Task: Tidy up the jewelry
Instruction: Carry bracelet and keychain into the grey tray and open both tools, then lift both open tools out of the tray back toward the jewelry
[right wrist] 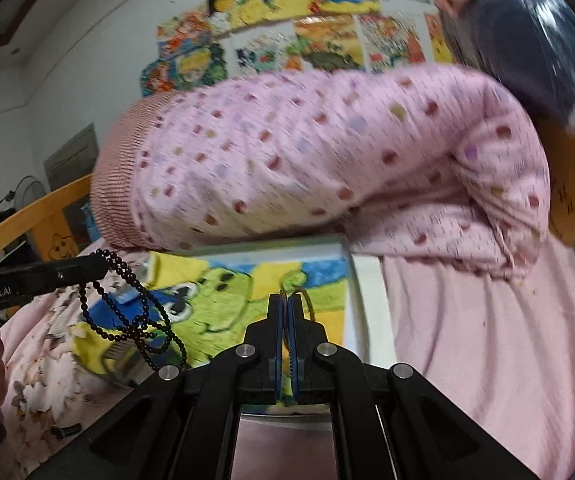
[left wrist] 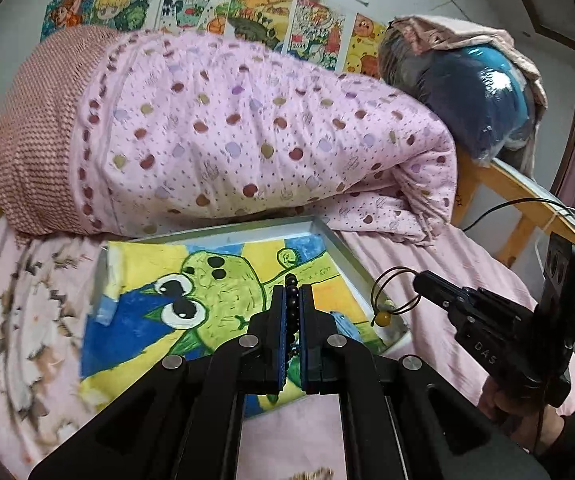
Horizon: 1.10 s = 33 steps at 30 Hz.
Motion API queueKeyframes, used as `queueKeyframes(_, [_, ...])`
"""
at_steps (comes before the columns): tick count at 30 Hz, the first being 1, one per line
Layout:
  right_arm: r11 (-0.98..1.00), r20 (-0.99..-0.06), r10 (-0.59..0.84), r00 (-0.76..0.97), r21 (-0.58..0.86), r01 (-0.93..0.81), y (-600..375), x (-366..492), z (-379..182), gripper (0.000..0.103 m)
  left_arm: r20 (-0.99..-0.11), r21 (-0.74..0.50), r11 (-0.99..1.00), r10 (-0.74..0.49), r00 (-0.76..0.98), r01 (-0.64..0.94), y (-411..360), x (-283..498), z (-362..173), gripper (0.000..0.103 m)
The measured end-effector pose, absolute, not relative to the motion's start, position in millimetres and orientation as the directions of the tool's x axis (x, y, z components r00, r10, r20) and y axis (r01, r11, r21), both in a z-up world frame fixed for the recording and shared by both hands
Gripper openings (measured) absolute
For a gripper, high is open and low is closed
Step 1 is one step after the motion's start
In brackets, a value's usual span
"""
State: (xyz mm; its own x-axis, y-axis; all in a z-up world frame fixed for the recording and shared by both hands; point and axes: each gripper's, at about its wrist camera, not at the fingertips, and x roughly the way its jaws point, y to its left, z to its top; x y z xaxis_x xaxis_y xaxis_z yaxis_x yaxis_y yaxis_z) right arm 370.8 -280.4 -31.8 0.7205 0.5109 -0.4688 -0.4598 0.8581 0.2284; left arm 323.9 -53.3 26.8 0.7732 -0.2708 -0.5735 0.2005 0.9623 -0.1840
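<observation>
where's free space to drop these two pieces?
Free: the tray floor over the frog drawing, and the pink sheet right of the tray. Crowded: the near right corner, where the cord bracelet hangs from the right tool.

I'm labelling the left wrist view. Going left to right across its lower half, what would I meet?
Flowered pink bedsheet → frog painting → left gripper shut on black bead string → cord bracelet hanging from right gripper.

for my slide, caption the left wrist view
Left tool clamps a black bead bracelet above the frog painting; right tool holds a brown cord bracelet.
</observation>
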Motion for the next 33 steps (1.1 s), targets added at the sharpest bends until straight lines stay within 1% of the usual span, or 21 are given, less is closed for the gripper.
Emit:
queueKeyframes(8, [0.864, -0.556, 0.498, 0.666, 0.254, -0.435, -281.0, 380.2, -62.9, 0.003, -0.643, -0.226, 0.960, -0.276, 0.714, 0.168, -57.7, 347.3, -23.8, 0.003])
queueKeyframes(15, [0.877, -0.600, 0.474, 0.644, 0.252, -0.410, -278.4, 381.4, -73.5, 0.004, -0.701, -0.226, 0.963, -0.266, 0.662, 0.147, -62.2, 351.2, -48.0, 0.003])
queueKeyframes(17, [0.888, -0.610, 0.452, 0.651, 0.234, -0.396, -278.8, 380.7, -72.3, 0.008, -0.706, -0.221, 0.965, -0.257, 0.660, 0.139, -61.5, 349.8, -48.9, 0.004])
queueKeyframes(18, [0.889, -0.609, 0.449, 0.654, 0.233, -0.394, -279.4, 379.6, -71.2, 0.016, -0.707, -0.218, 0.966, -0.253, 0.661, 0.136, -61.4, 349.1, -48.9, 0.004])
queueKeyframes(19, [0.891, -0.605, 0.446, 0.659, 0.232, -0.389, -280.6, 378.0, -69.3, 0.028, -0.708, -0.218, 0.967, -0.252, 0.660, 0.135, -60.6, 348.0, -47.8, 0.005])
queueKeyframes(20, [0.893, -0.599, 0.443, 0.667, 0.232, -0.385, -281.9, 376.1, -67.1, 0.034, -0.707, -0.220, 0.966, -0.252, 0.661, 0.134, -59.5, 346.6, -46.1, 0.009])
queueKeyframes(21, [0.893, -0.593, 0.444, 0.672, 0.233, -0.384, -282.8, 374.8, -64.9, 0.041, -0.705, -0.220, 0.967, -0.249, 0.664, 0.130, -58.1, 345.2, -44.1, 0.019])
queueKeyframes(22, [0.894, -0.585, 0.442, 0.680, 0.231, -0.383, -283.6, 371.9, -60.9, 0.042, -0.701, -0.220, 0.967, -0.246, 0.670, 0.126, -57.5, 343.0, -42.0, 0.027])
queueKeyframes(23, [0.896, -0.581, 0.439, 0.686, 0.225, -0.383, -283.5, 369.8, -57.1, 0.042, -0.689, -0.226, 0.967, -0.246, 0.682, 0.120, -55.5, 339.1, -38.5, 0.042])
queueKeyframes(24, [0.897, -0.576, 0.436, 0.691, 0.219, -0.384, -283.0, 368.2, -54.1, 0.042, -0.673, -0.237, 0.965, -0.248, 0.697, 0.115, -53.6, 335.7, -35.1, 0.050])
queueKeyframes(26, [0.901, -0.557, 0.428, 0.711, 0.201, -0.385, -283.0, 360.6, -44.2, 0.044, -0.655, -0.248, 0.963, -0.248, 0.714, 0.107, -50.3, 329.0, -27.8, 0.053])
queueKeyframes(28, [0.900, -0.523, 0.431, 0.735, 0.195, -0.389, -283.5, 349.9, -32.3, 0.058, -0.652, -0.240, 0.966, -0.237, 0.720, 0.100, -48.9, 323.7, -20.8, 0.058])
queueKeyframes(30, [0.900, -0.490, 0.434, 0.756, 0.190, -0.393, -283.0, 339.0, -20.3, 0.066, -0.637, -0.231, 0.968, -0.224, 0.738, 0.095, -47.1, 314.0, -11.2, 0.065])
queueKeyframes(31, [0.901, -0.477, 0.432, 0.765, 0.183, -0.394, -282.1, 333.6, -14.3, 0.068, -0.627, -0.225, 0.970, -0.215, 0.749, 0.090, -45.9, 308.5, -6.5, 0.068])
queueKeyframes(32, [0.901, -0.467, 0.430, 0.773, 0.177, -0.395, -281.7, 328.8, -9.2, 0.069, -0.614, -0.224, 0.971, -0.207, 0.762, 0.084, -44.2, 301.8, -1.0, 0.072])
queueKeyframes(33, [0.901, -0.448, 0.431, 0.783, 0.173, -0.397, -281.3, 321.5, -2.4, 0.073, -0.602, -0.228, 0.970, -0.205, 0.772, 0.079, -42.4, 295.6, 4.2, 0.076])
